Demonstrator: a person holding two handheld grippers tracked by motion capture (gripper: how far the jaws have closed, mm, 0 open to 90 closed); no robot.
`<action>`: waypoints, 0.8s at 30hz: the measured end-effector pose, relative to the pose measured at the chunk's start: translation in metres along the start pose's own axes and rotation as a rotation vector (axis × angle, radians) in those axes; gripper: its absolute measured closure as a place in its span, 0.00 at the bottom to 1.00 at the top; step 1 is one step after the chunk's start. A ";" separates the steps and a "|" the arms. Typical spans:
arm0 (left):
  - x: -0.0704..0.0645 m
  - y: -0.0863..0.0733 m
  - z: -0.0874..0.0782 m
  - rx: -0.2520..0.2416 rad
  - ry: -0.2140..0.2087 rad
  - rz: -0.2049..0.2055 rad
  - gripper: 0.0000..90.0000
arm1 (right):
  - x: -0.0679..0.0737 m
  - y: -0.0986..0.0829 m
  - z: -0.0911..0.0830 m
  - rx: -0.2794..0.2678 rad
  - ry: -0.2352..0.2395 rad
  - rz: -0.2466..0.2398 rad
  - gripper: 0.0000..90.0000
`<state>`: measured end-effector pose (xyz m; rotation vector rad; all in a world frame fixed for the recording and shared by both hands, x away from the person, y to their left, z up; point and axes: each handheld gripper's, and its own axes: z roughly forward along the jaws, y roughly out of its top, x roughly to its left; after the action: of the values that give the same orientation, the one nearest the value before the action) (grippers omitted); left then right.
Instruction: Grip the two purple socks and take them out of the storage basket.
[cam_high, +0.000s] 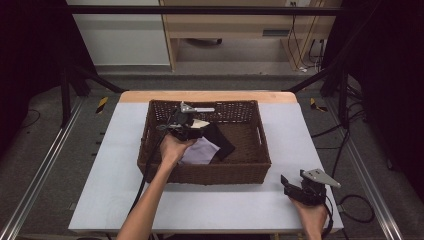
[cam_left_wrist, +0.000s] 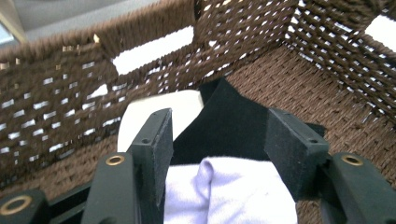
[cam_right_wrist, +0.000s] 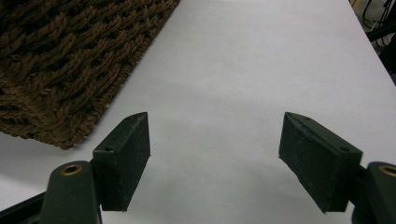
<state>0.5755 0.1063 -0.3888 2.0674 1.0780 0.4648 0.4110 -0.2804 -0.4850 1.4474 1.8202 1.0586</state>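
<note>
Lavender cloth (cam_left_wrist: 233, 196), crumpled, inside the brown wicker basket (cam_high: 150, 150) toward its left-centre, lying partly over a black cloth (cam_left_wrist: 233, 126) and just beside a cream cloth (cam_left_wrist: 154, 109) near the far wall. Left claw (cam_left_wrist: 219, 149) lowered into the basket, jaws parted and straddling the lavender cloth's raised fold, pads not seen pressing on it; in the high view, left claw (cam_high: 186, 125) above the cloths, held by the left hand (cam_high: 172, 147) reaching over the near rim. Black cloth (cam_high: 220, 142) stretching toward the basket's middle, lavender cloth (cam_high: 200, 151) at its left. Basket centred on the white tabletop (cam_high: 110, 190). Right claw (cam_right_wrist: 215, 158) released, jaws wide apart over bare tabletop, near the basket's corner (cam_right_wrist: 56, 93); in the high view, right claw (cam_high: 295, 187) at the near right of the tabletop, clear of the basket, held by the right hand (cam_high: 312, 215).
</note>
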 end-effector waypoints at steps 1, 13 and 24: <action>0.000 0.000 0.002 0.014 0.005 0.000 0.47 | 0.000 0.000 0.000 0.002 0.002 0.003 0.28; -0.001 -0.003 0.020 0.166 -0.024 0.031 0.51 | 0.001 0.000 0.001 0.011 -0.002 -0.015 0.27; -0.004 -0.005 0.025 0.217 -0.047 0.086 0.73 | 0.002 0.001 0.002 0.018 -0.002 -0.024 0.27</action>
<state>0.5857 0.0935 -0.4085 2.3110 1.0537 0.3523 0.4125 -0.2780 -0.4855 1.4337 1.8453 1.0310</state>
